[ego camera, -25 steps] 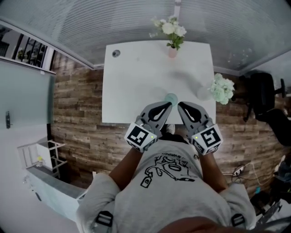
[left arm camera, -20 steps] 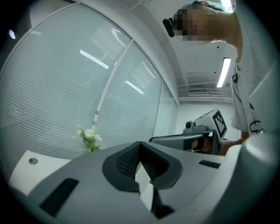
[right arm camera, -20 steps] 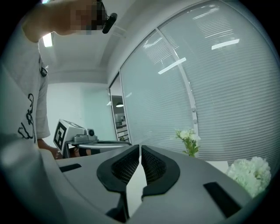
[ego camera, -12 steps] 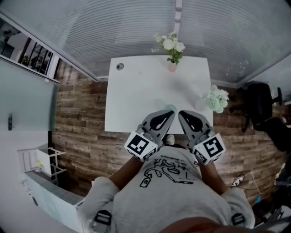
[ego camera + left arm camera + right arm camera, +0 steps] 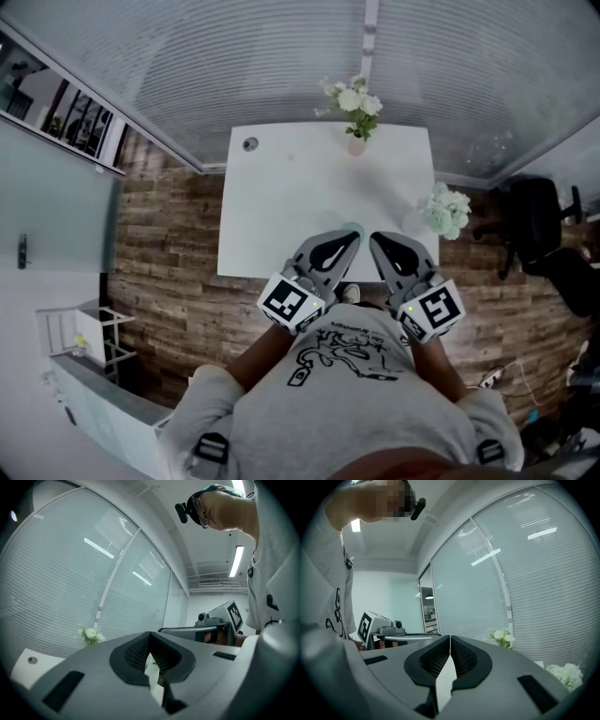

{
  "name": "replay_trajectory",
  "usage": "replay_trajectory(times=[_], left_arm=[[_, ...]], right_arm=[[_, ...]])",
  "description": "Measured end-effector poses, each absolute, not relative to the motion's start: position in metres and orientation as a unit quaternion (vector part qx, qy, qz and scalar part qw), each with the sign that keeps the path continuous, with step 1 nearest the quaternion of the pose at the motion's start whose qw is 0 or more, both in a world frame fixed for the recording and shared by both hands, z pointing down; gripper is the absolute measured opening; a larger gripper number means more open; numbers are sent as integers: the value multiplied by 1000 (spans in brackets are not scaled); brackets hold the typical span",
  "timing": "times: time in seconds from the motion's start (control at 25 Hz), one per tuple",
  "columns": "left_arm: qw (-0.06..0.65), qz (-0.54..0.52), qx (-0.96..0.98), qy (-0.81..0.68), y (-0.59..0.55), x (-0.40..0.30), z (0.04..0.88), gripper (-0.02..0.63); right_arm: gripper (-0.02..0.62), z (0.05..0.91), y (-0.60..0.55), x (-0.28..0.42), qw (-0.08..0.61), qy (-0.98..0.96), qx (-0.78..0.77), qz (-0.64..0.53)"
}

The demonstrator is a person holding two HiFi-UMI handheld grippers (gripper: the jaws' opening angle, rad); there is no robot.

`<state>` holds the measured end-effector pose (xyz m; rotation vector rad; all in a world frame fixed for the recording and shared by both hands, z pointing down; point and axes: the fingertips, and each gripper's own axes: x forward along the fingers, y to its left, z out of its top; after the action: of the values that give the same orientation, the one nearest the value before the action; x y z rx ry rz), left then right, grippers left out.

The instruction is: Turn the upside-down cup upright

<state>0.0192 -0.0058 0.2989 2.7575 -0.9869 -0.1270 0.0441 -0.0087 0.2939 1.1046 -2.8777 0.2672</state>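
A pale green cup (image 5: 352,227) stands on the white table (image 5: 281,206) near its front edge; only a sliver of it shows past the tip of my left gripper, so I cannot tell which way up it is. In the head view my left gripper (image 5: 351,236) and right gripper (image 5: 377,240) hover side by side above that edge, both shut and empty. The left gripper view shows its jaws (image 5: 150,638) pressed together, pointing level over the table. Likewise, the right gripper (image 5: 450,641) has its jaws closed on nothing.
A vase of white flowers (image 5: 355,101) stands at the table's far edge, and a second white bunch (image 5: 446,210) sits at its right edge. A cable hole (image 5: 250,143) marks the far left corner. Blinds cover the glass wall behind; a black chair (image 5: 539,220) stands to the right.
Both grippers have risen together and stay shut. In the head view the table sits lower, and the cup is now mostly hidden behind the left gripper's tip.
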Motion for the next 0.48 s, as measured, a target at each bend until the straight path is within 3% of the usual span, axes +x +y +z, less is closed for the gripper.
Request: replay_trajectory(times=[0.48], left_arm=[[115,-52,937,-326,-6,22,294,2]], right_arm=[[40,295,-10,42,30,-931,351,89]])
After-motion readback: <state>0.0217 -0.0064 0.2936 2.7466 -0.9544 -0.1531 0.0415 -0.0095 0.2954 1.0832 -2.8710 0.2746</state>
